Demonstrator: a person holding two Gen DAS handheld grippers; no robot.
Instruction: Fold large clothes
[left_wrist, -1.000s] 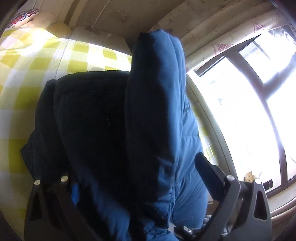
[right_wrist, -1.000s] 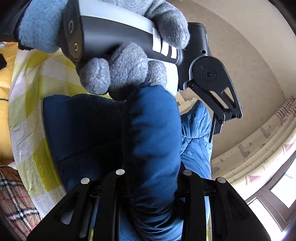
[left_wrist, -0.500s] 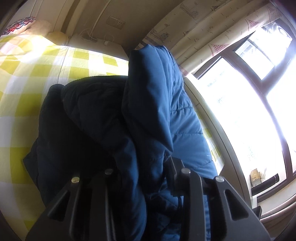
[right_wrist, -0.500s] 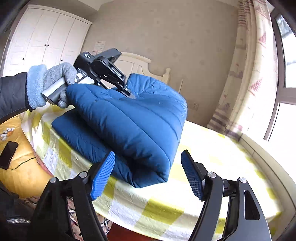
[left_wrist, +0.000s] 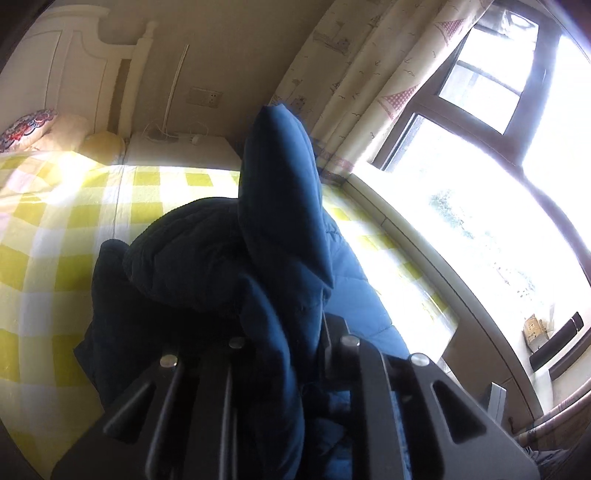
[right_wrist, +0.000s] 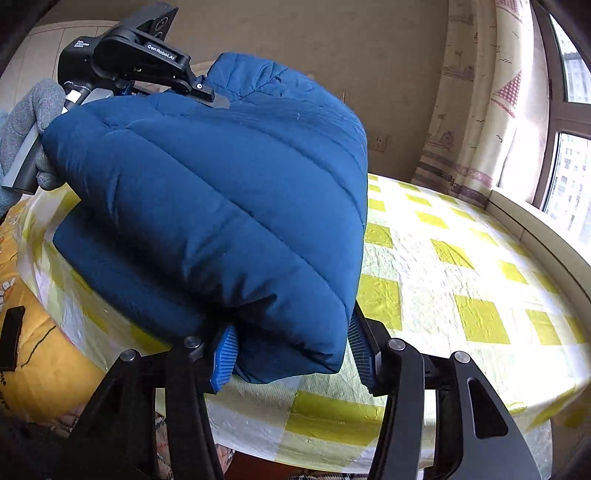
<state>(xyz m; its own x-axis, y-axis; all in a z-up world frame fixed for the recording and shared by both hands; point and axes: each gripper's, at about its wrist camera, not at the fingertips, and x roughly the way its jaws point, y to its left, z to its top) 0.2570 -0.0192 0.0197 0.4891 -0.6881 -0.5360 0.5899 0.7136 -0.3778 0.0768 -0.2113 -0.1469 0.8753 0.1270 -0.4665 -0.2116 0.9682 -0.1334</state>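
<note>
Left tool (left_wrist: 284, 339) is clamped on a bunched fold of the blue padded jacket (left_wrist: 273, 221), fabric squeezed between its black fingers and rising as a tall ridge straight ahead of the camera; in the right wrist view the same left tool (right_wrist: 207, 92) sits at the jacket's far top edge, gripped by a grey-gloved hand (right_wrist: 27, 125). Right tool (right_wrist: 291, 354) has its blue-ribbed pads (right_wrist: 223, 356) either side of the jacket's near rounded corner, the left pad touching fabric, the right pad just beside it (full pinch or not, cannot tell; jaws look part-way closed around the bulk). Jacket (right_wrist: 221, 199) is doubled over into a thick puffy bundle, quilt seams running diagonally, lower layer lying on the bed's yellow-and-white checked cover (right_wrist: 461, 266) near its edge, upper layer lifted off it at the left-tool end. Orange blanket (right_wrist: 44, 354) hangs below the cover on the left. Headboard (left_wrist: 92, 66), wall socket (left_wrist: 205, 96) and patterned curtain (left_wrist: 362, 85) stand behind; bright window (left_wrist: 517, 184) to the right.
</note>
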